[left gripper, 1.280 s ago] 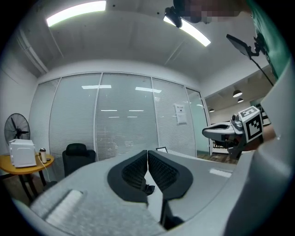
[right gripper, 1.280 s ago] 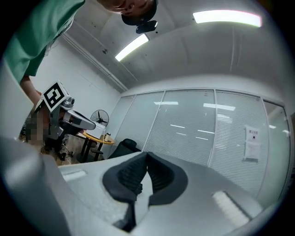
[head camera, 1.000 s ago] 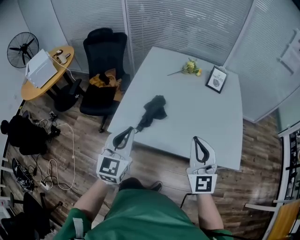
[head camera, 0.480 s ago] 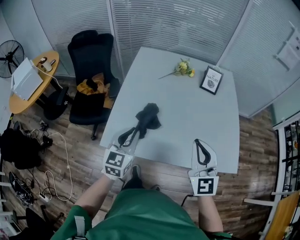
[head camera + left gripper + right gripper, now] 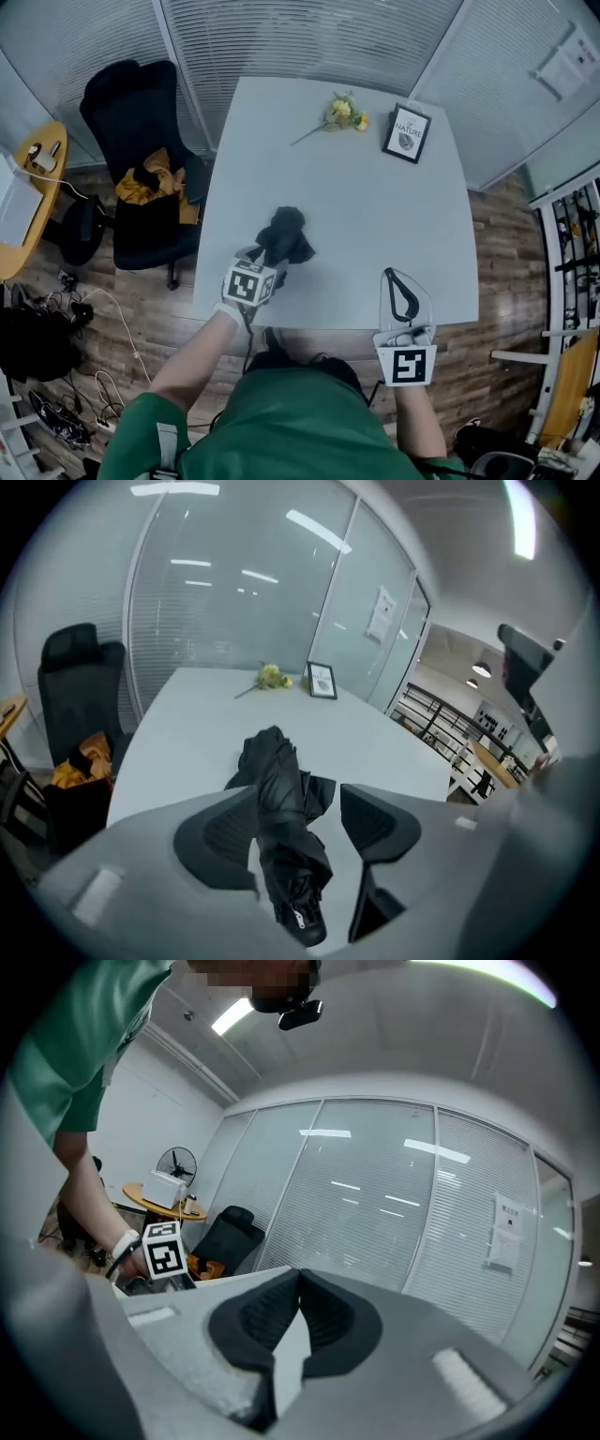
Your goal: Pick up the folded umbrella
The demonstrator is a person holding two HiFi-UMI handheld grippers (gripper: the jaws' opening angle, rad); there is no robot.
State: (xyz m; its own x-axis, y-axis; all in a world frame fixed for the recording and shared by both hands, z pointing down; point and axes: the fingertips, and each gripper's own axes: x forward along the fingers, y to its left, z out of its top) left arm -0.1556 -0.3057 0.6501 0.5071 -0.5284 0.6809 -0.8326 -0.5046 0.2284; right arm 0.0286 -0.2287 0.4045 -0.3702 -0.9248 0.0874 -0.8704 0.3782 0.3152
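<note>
The folded black umbrella (image 5: 284, 234) lies near the front left edge of the white table (image 5: 394, 216), its handle end toward me. My left gripper (image 5: 265, 260) points down over that end. In the left gripper view its jaws are opening and stand wide, with the umbrella (image 5: 281, 799) between the pads; a gap shows on the right pad's side. My right gripper (image 5: 395, 278) hovers level at the table's front right edge, away from the umbrella. Its jaws (image 5: 298, 1283) are shut with nothing in them.
Yellow flowers (image 5: 342, 108) and a small framed picture (image 5: 407, 134) sit at the table's far end. A black office chair (image 5: 141, 141) with an orange cloth stands left of the table, and a round wooden table (image 5: 19, 216) lies further left. Glass walls with blinds enclose the room.
My left gripper has gone forward and down from off the table's edge onto the umbrella's near end, and its jaws have opened. The right gripper has shifted only a little.
</note>
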